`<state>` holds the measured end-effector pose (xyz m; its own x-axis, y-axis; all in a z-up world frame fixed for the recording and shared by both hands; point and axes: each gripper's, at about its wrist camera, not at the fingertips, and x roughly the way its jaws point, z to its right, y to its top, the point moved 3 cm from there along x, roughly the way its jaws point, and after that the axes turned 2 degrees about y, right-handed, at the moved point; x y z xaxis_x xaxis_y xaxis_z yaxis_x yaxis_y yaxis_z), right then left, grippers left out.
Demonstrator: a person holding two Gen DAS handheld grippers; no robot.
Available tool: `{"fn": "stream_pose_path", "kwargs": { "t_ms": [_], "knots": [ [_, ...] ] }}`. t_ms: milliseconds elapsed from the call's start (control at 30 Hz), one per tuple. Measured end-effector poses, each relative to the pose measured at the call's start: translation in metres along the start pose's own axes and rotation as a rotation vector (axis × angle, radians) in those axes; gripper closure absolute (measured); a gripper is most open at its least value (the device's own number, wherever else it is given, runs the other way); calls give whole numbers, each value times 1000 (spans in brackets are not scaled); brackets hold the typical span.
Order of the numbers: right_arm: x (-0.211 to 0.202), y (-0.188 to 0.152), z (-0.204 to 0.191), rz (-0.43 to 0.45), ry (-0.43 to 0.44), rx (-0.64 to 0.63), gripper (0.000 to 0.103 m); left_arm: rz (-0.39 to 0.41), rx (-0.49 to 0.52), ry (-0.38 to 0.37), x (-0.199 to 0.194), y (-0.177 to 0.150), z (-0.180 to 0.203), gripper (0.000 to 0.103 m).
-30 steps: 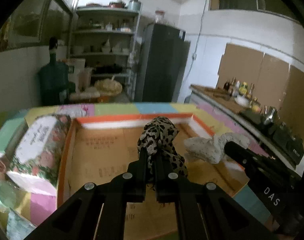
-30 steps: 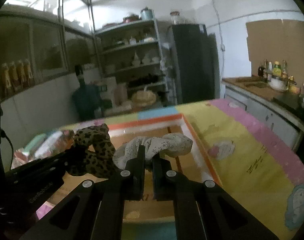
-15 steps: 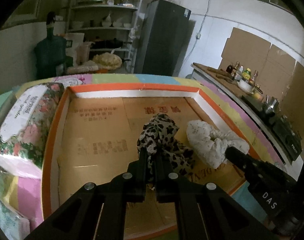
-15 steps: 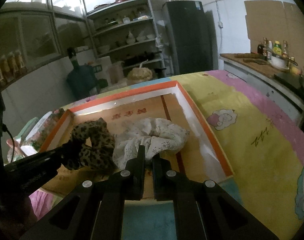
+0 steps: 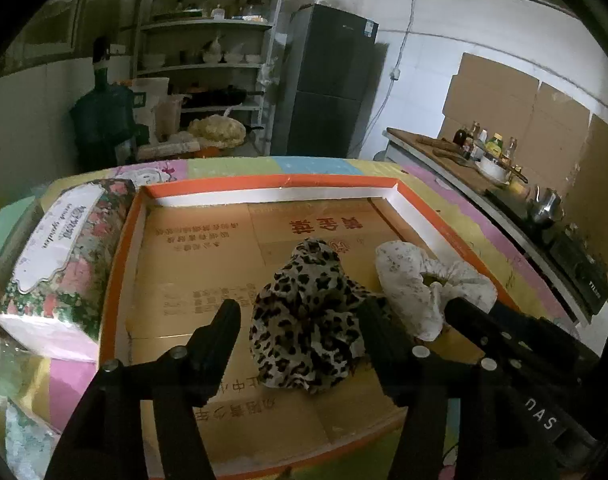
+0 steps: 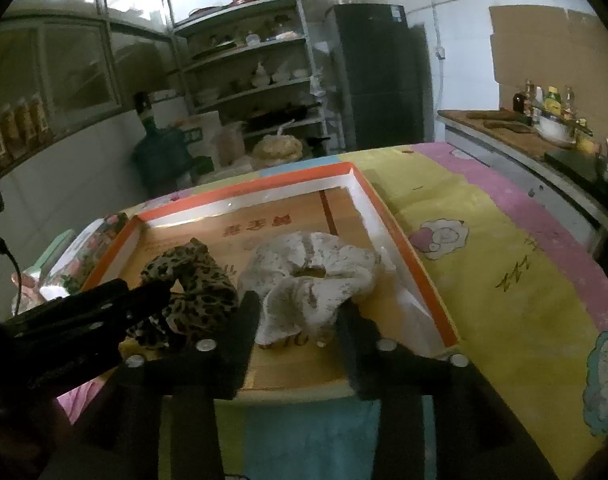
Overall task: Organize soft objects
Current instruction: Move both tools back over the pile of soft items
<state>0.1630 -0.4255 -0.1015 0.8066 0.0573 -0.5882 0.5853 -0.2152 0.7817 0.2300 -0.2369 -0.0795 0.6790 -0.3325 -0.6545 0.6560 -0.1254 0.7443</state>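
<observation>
Leopard-print fabric scrunchie [image 5: 308, 316] and ruffled white dotted scrunchie [image 6: 312, 280] lie side by side inside the orange-rimmed cardboard tray [image 5: 264, 181]. Left gripper [image 5: 300, 316] and right gripper [image 6: 298, 310] are both opening, jaws clear of the cloth.

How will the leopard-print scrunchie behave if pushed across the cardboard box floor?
The leopard-print scrunchie looks like bunched fabric, so it would probably crumple and drag rather than roll. It lies slumped, suggesting floppy and light. It sits close to the white scrunchie, so a push could nudge that.
</observation>
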Motion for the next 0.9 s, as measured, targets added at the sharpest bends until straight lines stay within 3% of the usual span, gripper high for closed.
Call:
{"fn": "stream_pose_path", "kwargs": {
  "t_ms": [167,367,600,733,800,900],
  "knots": [
    [-6,-2,1,5,-9,1,52,35,17,-2,-10,1,4,40],
    [-14,-3,0,6,-25,-11,41,98,7,8,-24,7,-1,25],
    [-29,-8,3,25,-38,-2,41,163,2,-4,-42,8,-7,24],
    [-45,-11,-1,69,-56,6,40,174,85,30,-54,5,-4,24],
    [-52,-12,-5,86,-51,5,33,179,103,42,-61,2,-5,24],
    [-63,-12,-18,113,-18,4,30,194,85,46,-76,-3,-14,24]
  ]
}}
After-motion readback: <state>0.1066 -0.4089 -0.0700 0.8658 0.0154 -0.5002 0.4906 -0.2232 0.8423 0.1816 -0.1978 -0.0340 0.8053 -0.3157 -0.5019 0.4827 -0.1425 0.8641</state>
